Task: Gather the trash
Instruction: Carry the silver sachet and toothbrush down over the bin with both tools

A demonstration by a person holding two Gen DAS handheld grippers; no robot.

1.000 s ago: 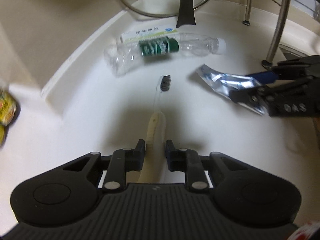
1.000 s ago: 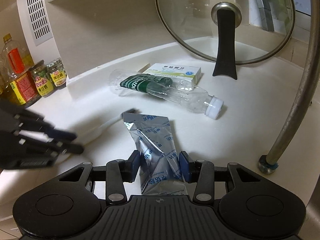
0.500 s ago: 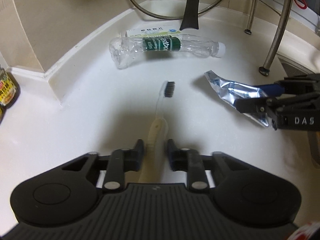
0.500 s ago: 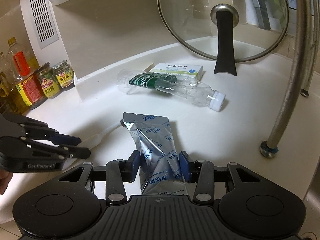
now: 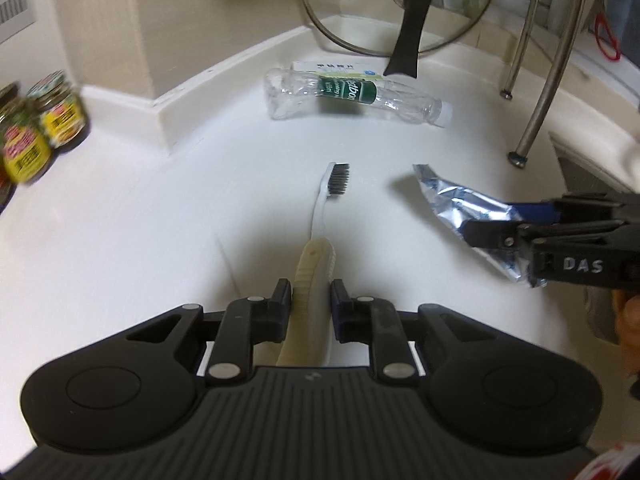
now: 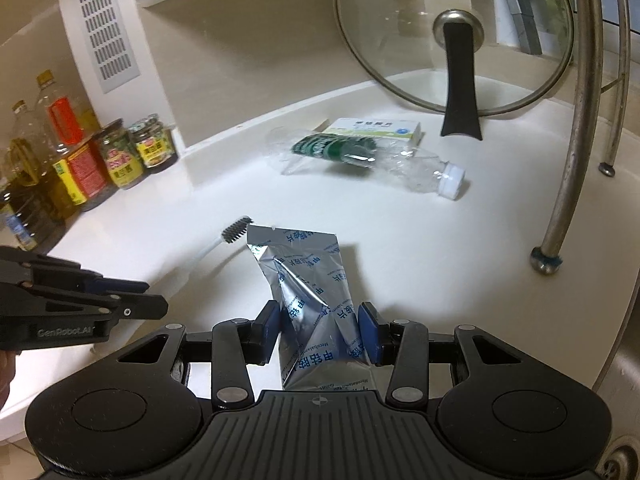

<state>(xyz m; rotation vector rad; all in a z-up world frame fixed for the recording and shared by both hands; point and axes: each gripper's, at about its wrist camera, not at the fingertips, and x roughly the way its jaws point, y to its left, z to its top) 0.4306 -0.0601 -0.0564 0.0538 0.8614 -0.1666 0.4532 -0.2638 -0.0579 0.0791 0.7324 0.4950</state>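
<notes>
Two grippers in view, each clamped on one piece of trash above the white bench.

Left gripper: jaws narrow, pads pressed on the cream ribbed handle of one toothbrush. The clear neck and dark bristle head stick out ahead of the gripper, over the bench.

Right gripper: jaws partly closed, blue pads gripping both edges of one crumpled silver foil pouch with blue printing. The pouch stands out ahead of the fingers; its far edge lies just beside the toothbrush head in the right wrist view. From the left wrist view, this gripper enters from the right, level with the toothbrush neck.

Loose trash on the bench, ahead of both grippers:
- one crushed clear plastic bottle, green label, white cap, lying on its side
- one small white medicine box, just behind the bottle and touching it

Other items:
- one glass pot lid with a black handle, leaning upright against the wall beyond the box
- two metal rack legs ahead and to the right of the left gripper
- left of the right gripper, along the wall: three labelled jars and at least two oil bottles; the row runs out of frame, so the count is uncertain
- part of a hand shows at the frame edge behind each gripper
</notes>
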